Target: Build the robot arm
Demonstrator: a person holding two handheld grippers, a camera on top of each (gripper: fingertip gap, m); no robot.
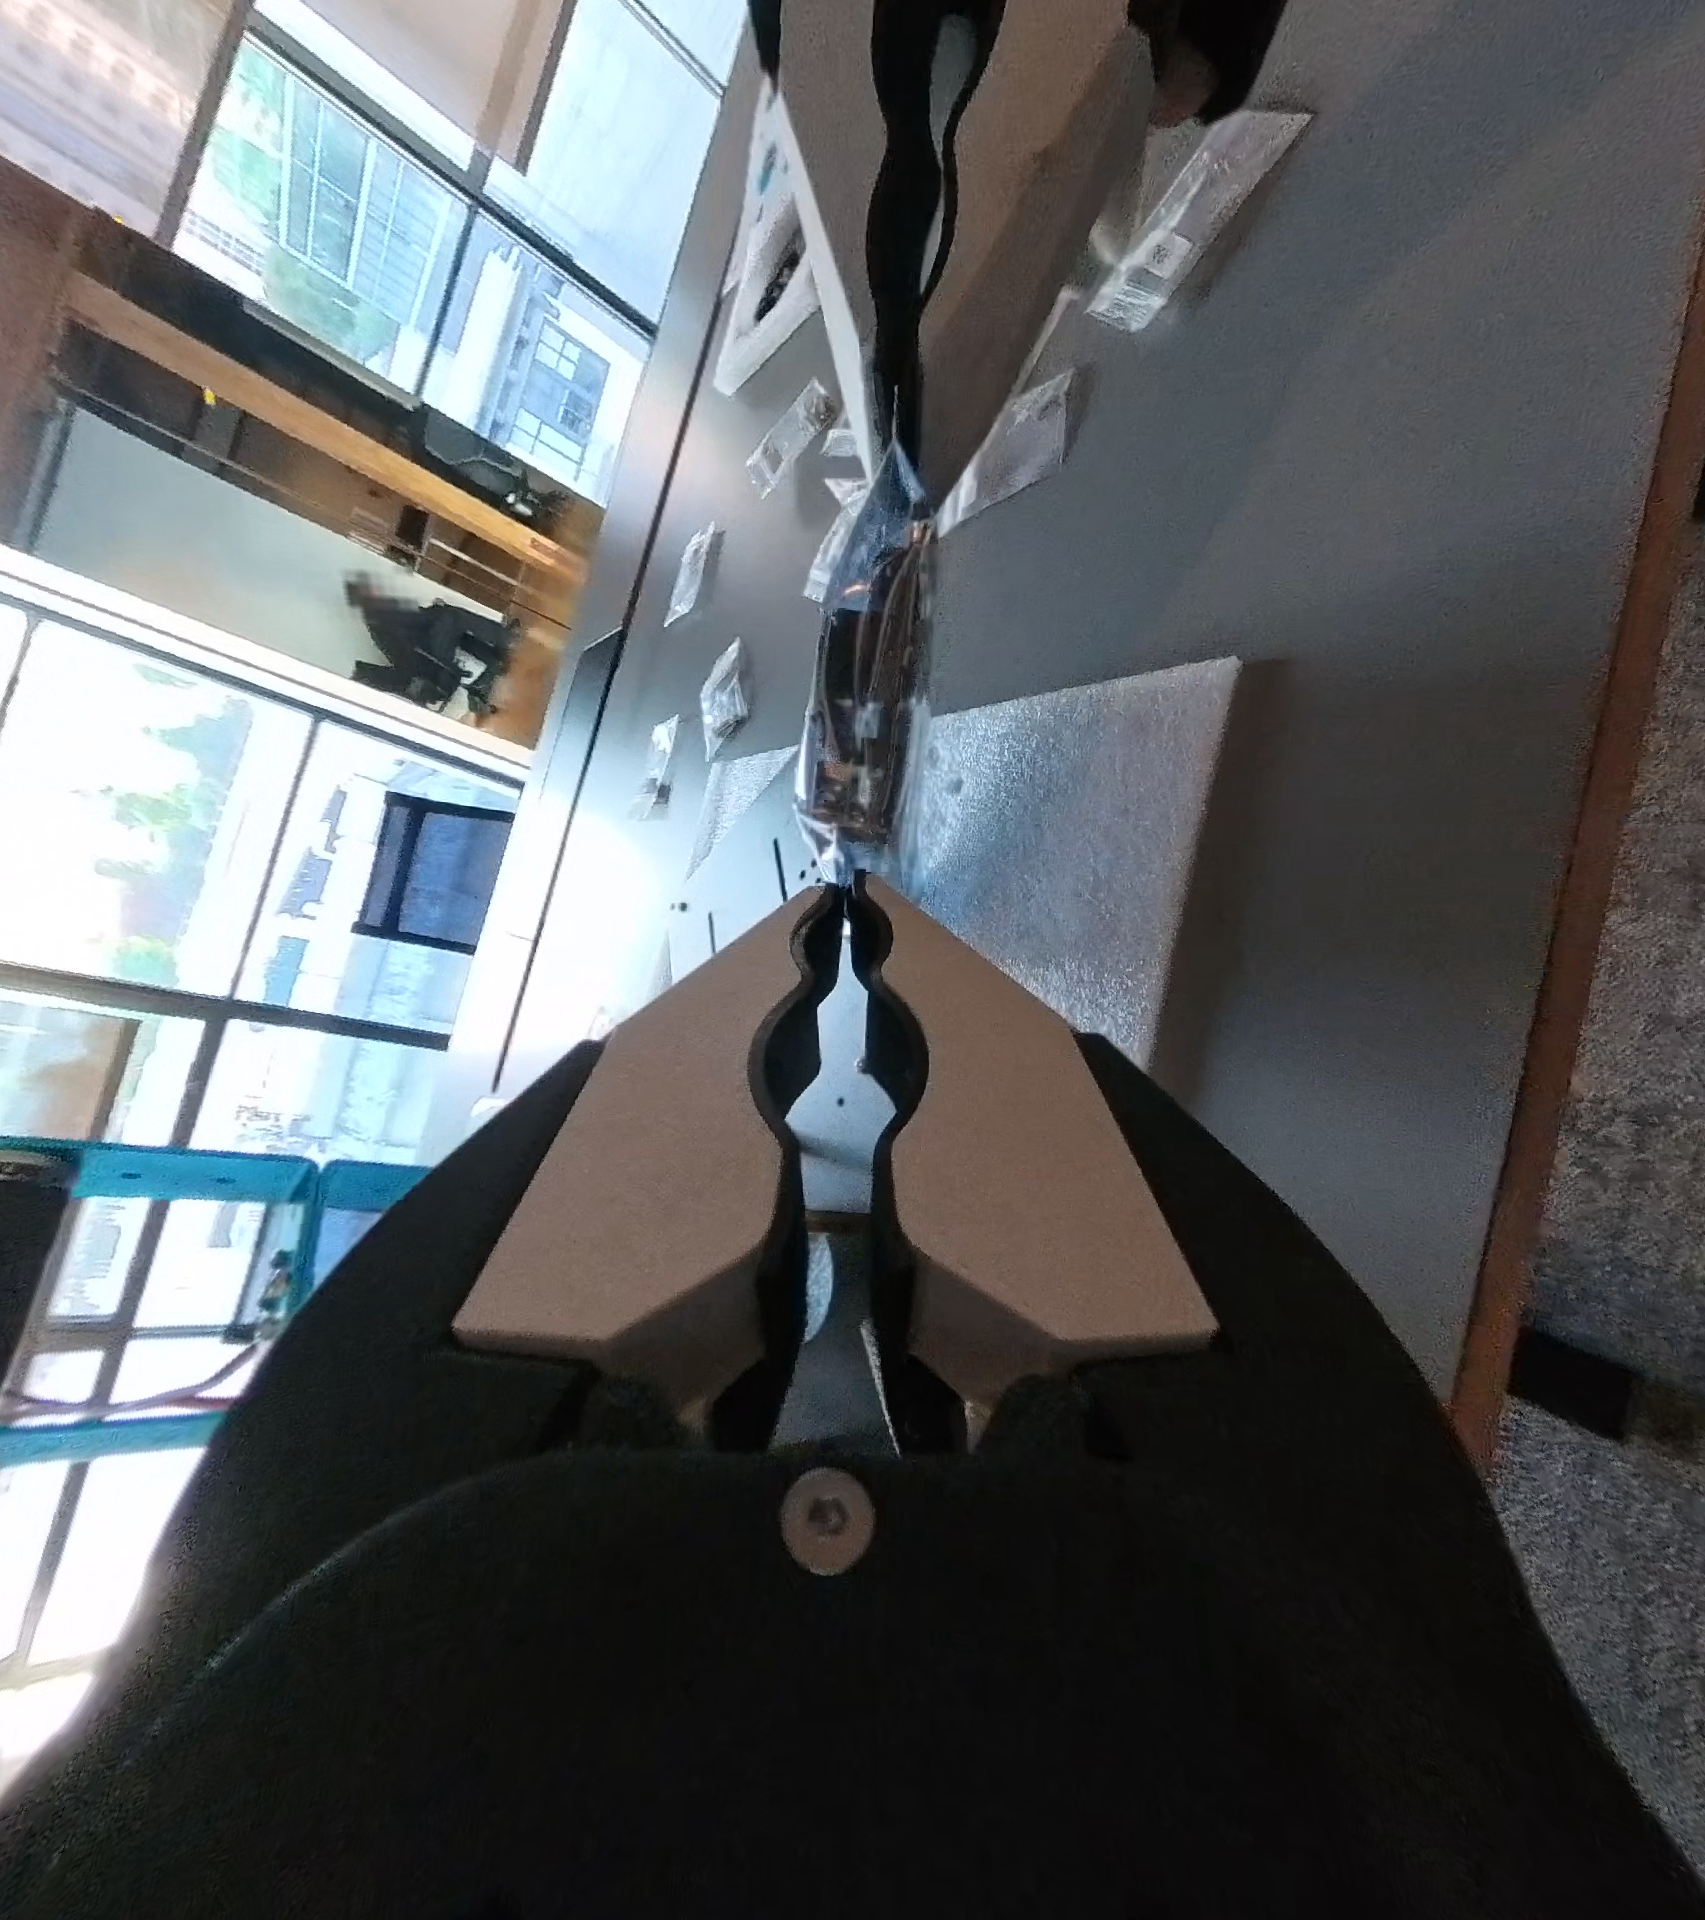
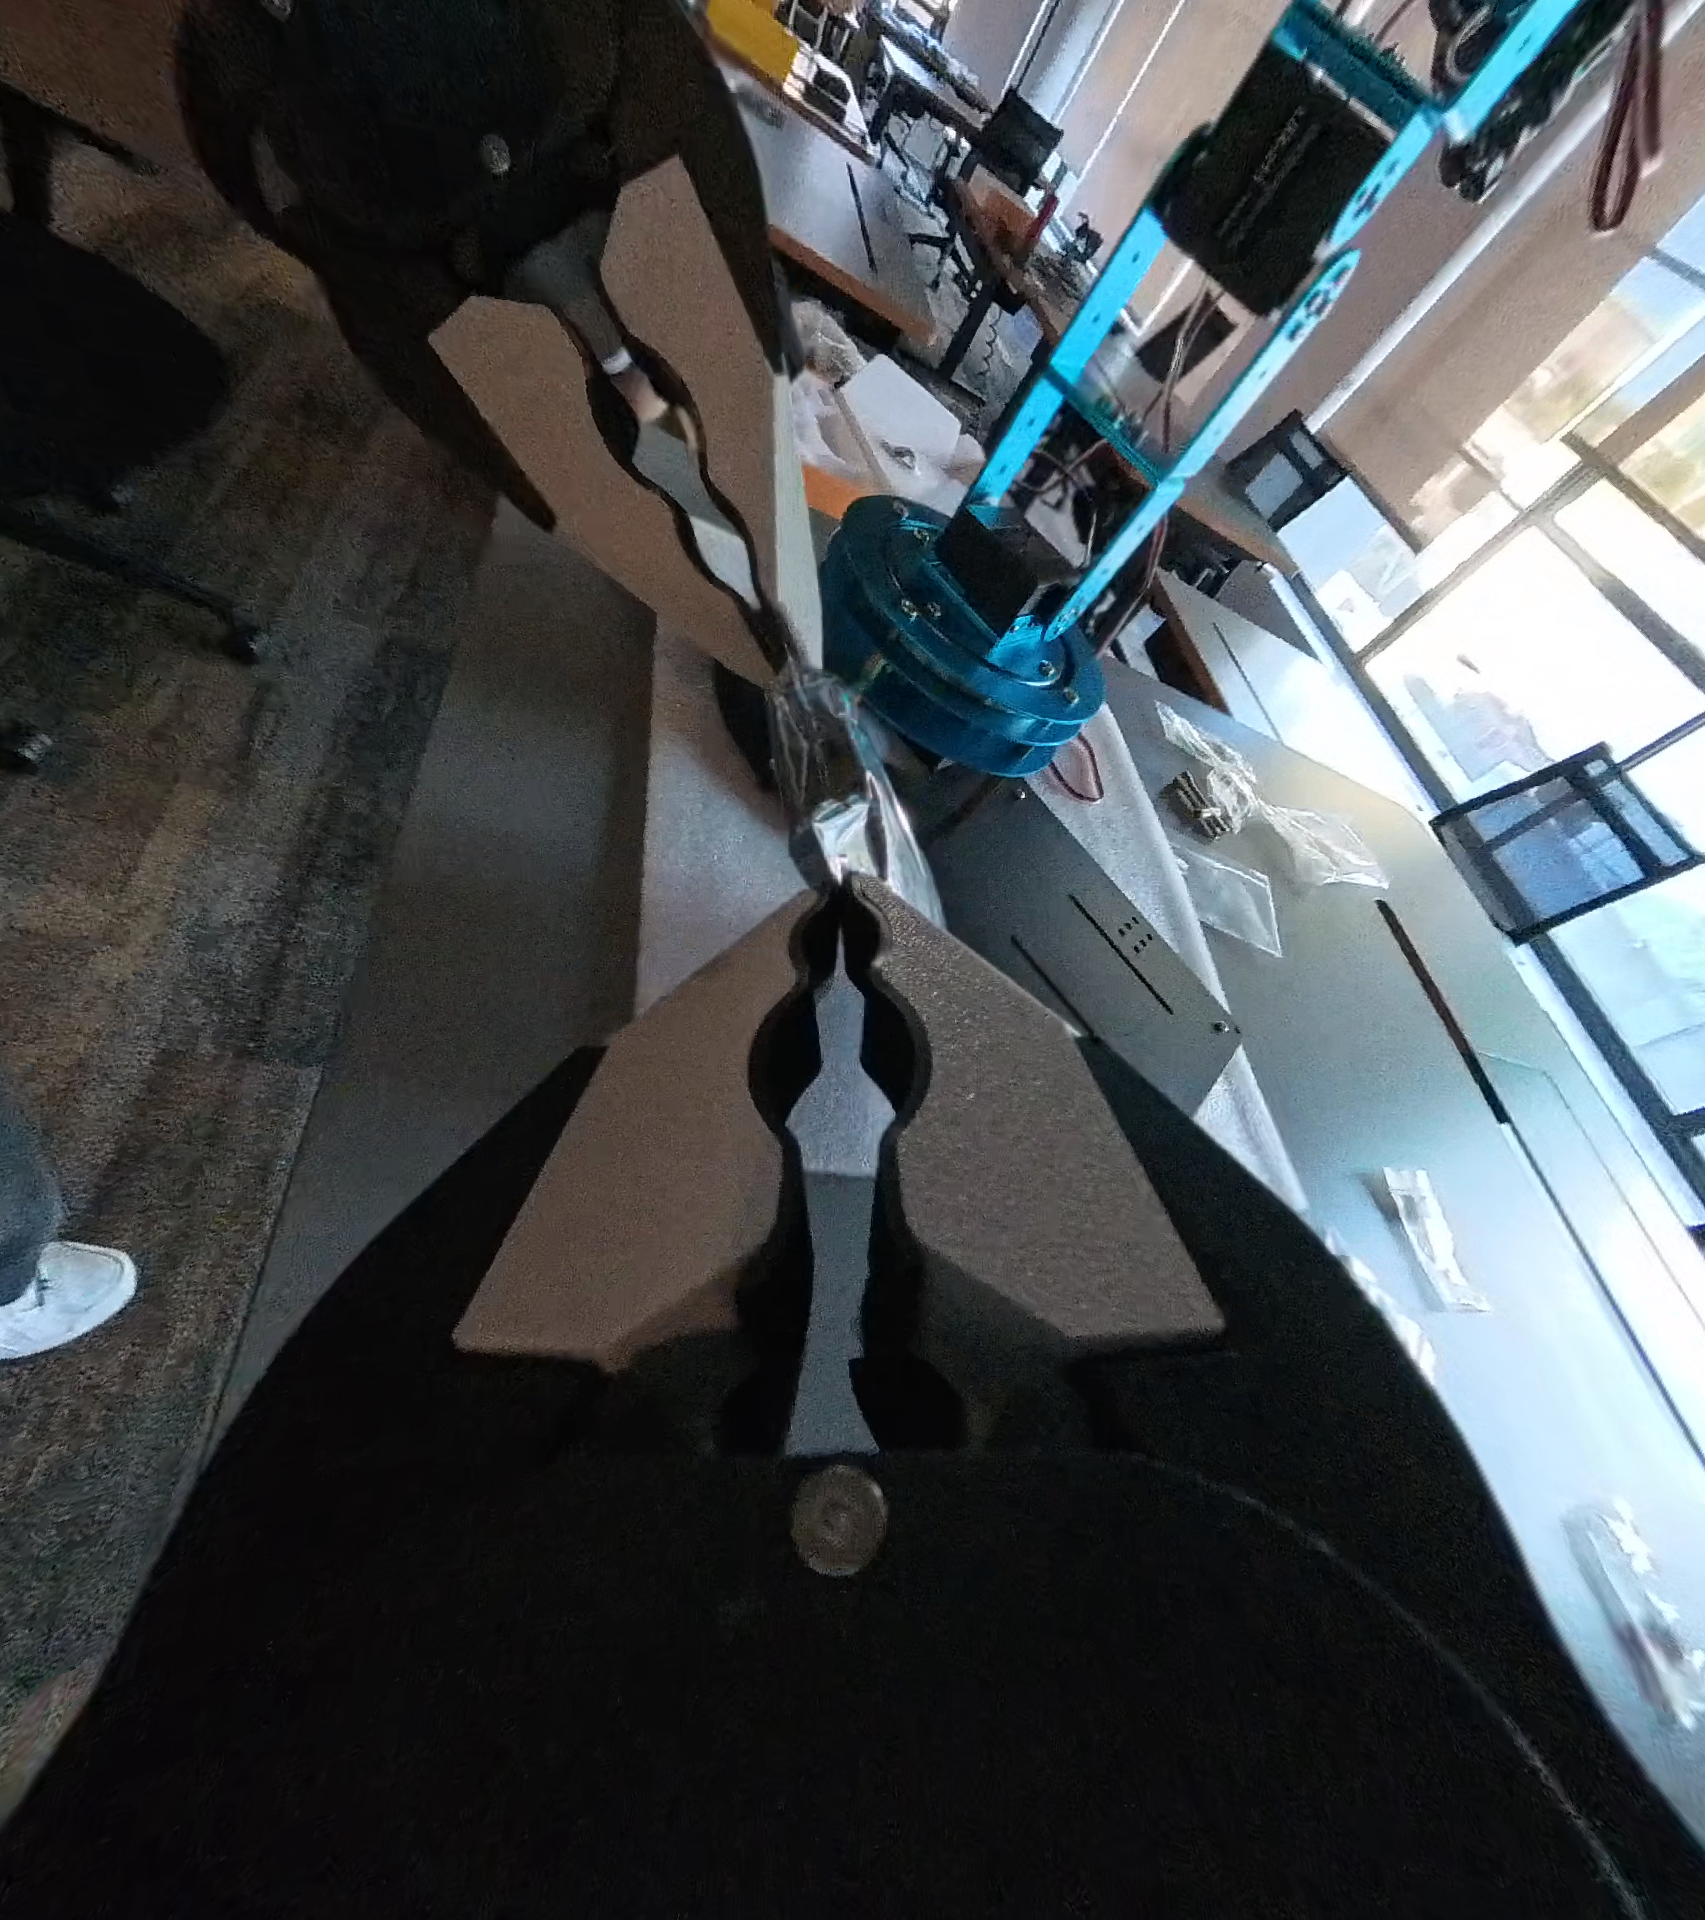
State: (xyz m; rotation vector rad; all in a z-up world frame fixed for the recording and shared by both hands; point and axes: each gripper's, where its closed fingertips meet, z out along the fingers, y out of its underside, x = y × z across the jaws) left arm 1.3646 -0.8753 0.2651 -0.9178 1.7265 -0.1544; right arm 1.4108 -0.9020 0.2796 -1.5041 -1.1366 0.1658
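A clear plastic bag [image 1: 863, 717] holding dark parts with thin wires hangs in the air above the tabletop [image 1: 1347, 520], stretched between the two grippers. The left gripper [image 1: 846, 891] is closed to a narrow pinch on one end of the bag; the right gripper [image 2: 832, 896] is pinched likewise on the opposite end, tips nearly meeting on the film. In the right wrist view the bag [image 2: 827, 769] runs from the right gripper's tips to those of the left, which shows farther off. The bag appears sealed and its contents inside; whether any tear has started cannot be told.

Beneath the bag lies a white foam sheet [image 1: 1066, 821], close to the tabletop's wooden near edge. Small clear bags [image 1: 723, 681] lie scattered toward the far edge. A blue robot-arm base [image 2: 962, 665] stands on the tabletop just beyond the bag, and a grey metal plate [image 2: 1087, 956] lies beside the foam.
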